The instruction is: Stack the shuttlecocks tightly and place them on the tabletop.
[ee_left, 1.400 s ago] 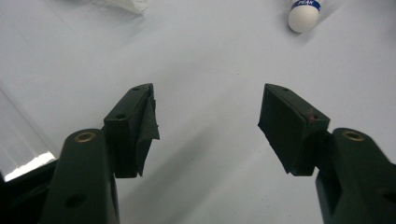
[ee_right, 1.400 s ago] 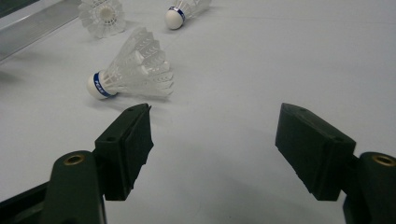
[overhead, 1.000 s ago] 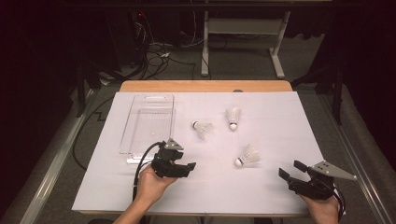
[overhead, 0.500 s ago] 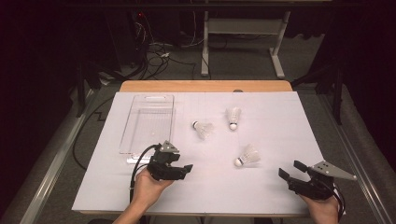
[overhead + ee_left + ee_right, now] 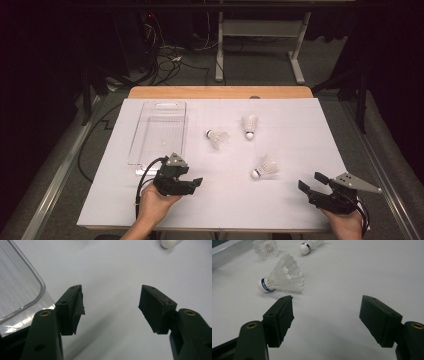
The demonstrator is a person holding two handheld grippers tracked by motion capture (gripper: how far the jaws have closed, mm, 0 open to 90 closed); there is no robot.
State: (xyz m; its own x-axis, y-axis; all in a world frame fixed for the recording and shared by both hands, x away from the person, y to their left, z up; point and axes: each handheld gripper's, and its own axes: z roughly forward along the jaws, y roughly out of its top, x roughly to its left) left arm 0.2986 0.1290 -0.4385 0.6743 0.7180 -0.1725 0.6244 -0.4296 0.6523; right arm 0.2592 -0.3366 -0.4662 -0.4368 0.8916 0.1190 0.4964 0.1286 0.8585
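Note:
Three white shuttlecocks lie on the white table cover: one (image 5: 217,138) near the middle, one (image 5: 249,125) behind it to the right, and one (image 5: 265,167) nearer the front. My left gripper (image 5: 195,182) is open and holds nothing, just off the near right corner of a clear plastic tray (image 5: 159,131). At the front right, my right gripper (image 5: 310,182) is open and points at the nearest shuttlecock (image 5: 283,277), a short way from it. In the left gripper view, the gripper (image 5: 111,305) frames bare cover, with the tray's corner (image 5: 17,282) to its left.
The tray stands empty at the left of the cover (image 5: 300,130). A strip of wooden table edge (image 5: 220,92) shows at the back. Cables and desk legs lie on the floor beyond it. The right gripper view takes in the other two shuttlecocks (image 5: 265,248) (image 5: 308,246).
My left gripper has drifted slightly back toward the front edge and to the left. The right gripper and the shuttlecocks have stayed put.

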